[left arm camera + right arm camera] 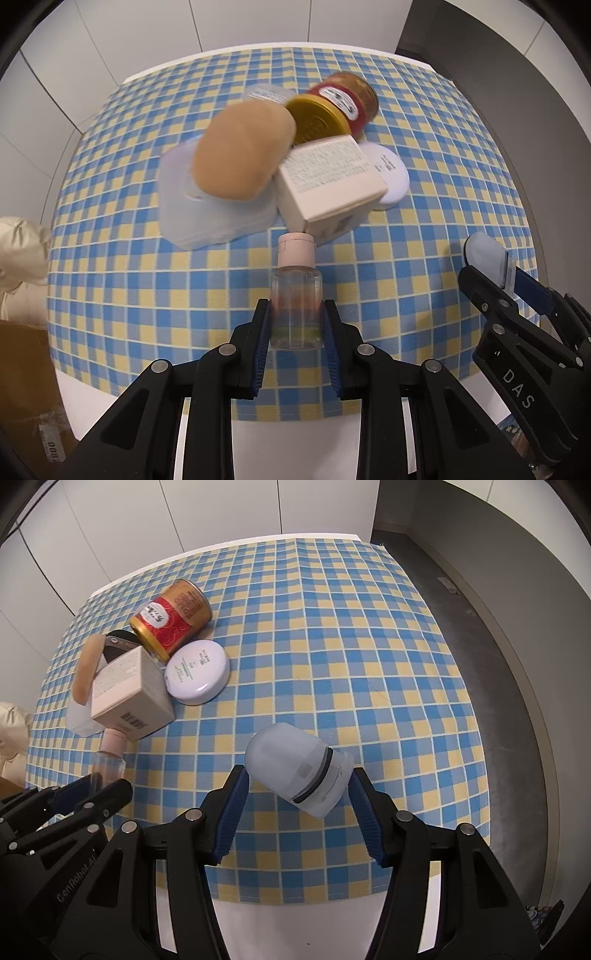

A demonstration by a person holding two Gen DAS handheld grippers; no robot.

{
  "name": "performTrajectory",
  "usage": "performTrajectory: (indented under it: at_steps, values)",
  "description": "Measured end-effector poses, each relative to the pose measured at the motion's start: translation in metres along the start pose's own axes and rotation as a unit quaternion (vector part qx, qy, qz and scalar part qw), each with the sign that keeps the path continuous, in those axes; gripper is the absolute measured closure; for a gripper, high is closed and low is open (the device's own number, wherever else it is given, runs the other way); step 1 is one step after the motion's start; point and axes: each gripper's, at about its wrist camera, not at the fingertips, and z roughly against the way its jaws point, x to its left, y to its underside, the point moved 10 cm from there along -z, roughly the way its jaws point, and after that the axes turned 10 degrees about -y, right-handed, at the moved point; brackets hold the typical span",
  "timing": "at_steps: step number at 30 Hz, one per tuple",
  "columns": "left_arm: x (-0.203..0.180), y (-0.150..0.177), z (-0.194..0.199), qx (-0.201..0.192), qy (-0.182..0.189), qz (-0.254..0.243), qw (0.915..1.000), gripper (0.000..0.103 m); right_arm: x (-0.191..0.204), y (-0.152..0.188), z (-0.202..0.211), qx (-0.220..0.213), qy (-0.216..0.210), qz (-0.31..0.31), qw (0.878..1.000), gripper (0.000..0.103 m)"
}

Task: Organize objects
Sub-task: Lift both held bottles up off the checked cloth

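The left gripper [296, 325] pinched a small clear bottle [295, 295] with a pink cap at six o'clock over the checked table [424, 192]. The right gripper's [298, 787] fingers clamped a frosted plastic container [295, 771]. A tin [173, 616], box [129, 690] and round white case [197, 672] clustered at ten o'clock.

A jar [171, 618] lies on its side toward the tablecloth's [332, 635] far left corner. Touching it in front sits a round tin [196, 672], a box [131, 698] just left.
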Motion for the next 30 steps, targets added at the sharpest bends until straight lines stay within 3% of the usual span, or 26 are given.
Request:
performTrajectory:
  at_steps: [15, 30]
  values:
    - [0.045, -0.009, 0.050, -0.035, -0.019, 0.030, 0.9987, 0.076, 0.035, -0.025, 0.044, -0.007, -0.002, 0.026, 1.000, 0.045]
    - [0.078, -0.045, 0.138, -0.078, -0.035, 0.063, 0.9943, 0.076, 0.082, -0.067, 0.142, -0.052, -0.007, 0.068, 0.996, 0.045]
